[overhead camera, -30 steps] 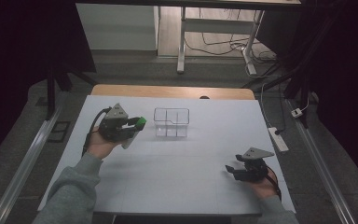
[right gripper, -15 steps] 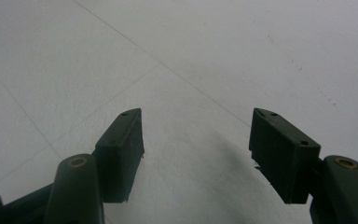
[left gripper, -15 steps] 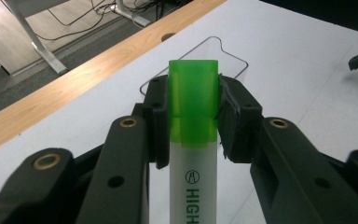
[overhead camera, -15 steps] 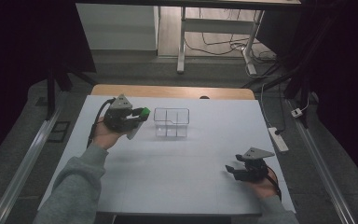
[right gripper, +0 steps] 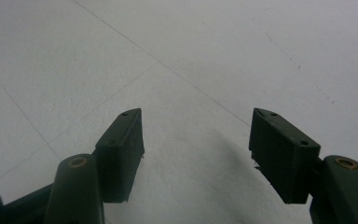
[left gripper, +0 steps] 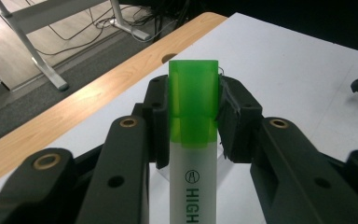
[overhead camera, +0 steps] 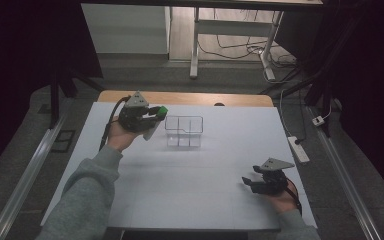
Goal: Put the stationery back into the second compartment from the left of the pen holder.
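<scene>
white-topped table (overhead camera: 190,185), clear divided container (overhead camera: 183,131) standing on it

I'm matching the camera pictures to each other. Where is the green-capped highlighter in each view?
High view: the highlighter is upper left, clamped in the left gripper, just left of the clear box.
Left gripper view: centre, upright between the black jaws, green cap on top.
Right gripper view: not in it.
Shared landmark: the white table cover.

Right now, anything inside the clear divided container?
The clear divided container looks empty: the white table cover shows through its compartments. The left gripper, holding the green highlighter, covers its near-left edge.
</scene>
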### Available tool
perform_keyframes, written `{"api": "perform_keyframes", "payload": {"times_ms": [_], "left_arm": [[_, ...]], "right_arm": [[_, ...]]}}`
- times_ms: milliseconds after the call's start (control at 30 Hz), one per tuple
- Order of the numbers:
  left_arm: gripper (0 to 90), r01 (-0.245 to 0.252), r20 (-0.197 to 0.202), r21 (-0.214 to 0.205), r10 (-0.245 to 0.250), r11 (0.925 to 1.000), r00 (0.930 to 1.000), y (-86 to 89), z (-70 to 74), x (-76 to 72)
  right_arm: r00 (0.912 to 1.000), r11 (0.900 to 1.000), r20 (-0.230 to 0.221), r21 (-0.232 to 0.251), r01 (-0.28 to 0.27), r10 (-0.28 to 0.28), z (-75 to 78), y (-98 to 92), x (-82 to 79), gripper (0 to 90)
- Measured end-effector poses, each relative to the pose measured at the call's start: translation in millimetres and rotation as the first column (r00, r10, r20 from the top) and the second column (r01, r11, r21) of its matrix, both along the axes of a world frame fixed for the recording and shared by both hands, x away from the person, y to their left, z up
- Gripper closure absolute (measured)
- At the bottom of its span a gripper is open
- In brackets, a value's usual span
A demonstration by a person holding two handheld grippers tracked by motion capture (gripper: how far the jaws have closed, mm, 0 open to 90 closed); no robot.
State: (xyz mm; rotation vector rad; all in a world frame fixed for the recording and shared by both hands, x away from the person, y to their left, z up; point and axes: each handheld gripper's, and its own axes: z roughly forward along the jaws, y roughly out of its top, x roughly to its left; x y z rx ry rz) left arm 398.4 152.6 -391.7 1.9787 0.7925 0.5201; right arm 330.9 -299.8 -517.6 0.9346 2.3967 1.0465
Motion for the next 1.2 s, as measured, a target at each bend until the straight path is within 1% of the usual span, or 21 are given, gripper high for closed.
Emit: {"api": "perform_keyframes", "payload": {"times_ms": [100,267,500,667,767,967,1200], "left_arm": [[66.6,0.003,0.007,0.002,-0.003,1.0000,1.0000,-4.1,2.0,5.2],[66.6,0.008,0.021,-0.011,-0.008,0.9999,0.9997,-9.8,4.6,13.1],[66.6,0.013,0.024,-0.031,-0.012,0.9994,0.9996,-15.5,5.7,24.4],[66.6,0.012,0.038,-0.025,-0.011,0.9996,0.9992,-21.1,3.9,32.0],[66.6,0.012,0.033,-0.026,-0.011,0.9996,0.9994,-25.3,1.6,37.0],[66.5,0.029,0.025,-0.037,-0.028,0.9989,0.9993,-33.9,0.3,43.0],[66.5,0.050,0.038,-0.040,-0.048,0.9980,0.9981,-47.3,6.1,47.1]], "right_arm": [[1.0000,1.0000,0.000,0.000,0.001,-0.001,-0.1,-0.1,0.1,35.5],[1.0000,1.0000,0.005,-0.002,0.001,-0.001,0.6,-0.3,-0.2,35.5],[1.0000,1.0000,0.004,-0.001,0.003,-0.003,0.3,-0.7,-0.3,35.5],[1.0000,1.0000,0.004,-0.003,0.004,-0.004,-0.2,-1.0,0.3,35.5],[1.0000,1.0000,0.004,-0.003,0.004,-0.004,-0.2,-1.1,0.3,35.6],[1.0000,1.0000,0.000,-0.001,0.006,-0.006,-0.3,-1.8,0.4,35.6],[1.0000,1.0000,0.001,0.001,0.007,-0.007,-0.4,-2.4,0.6,35.6]]}}
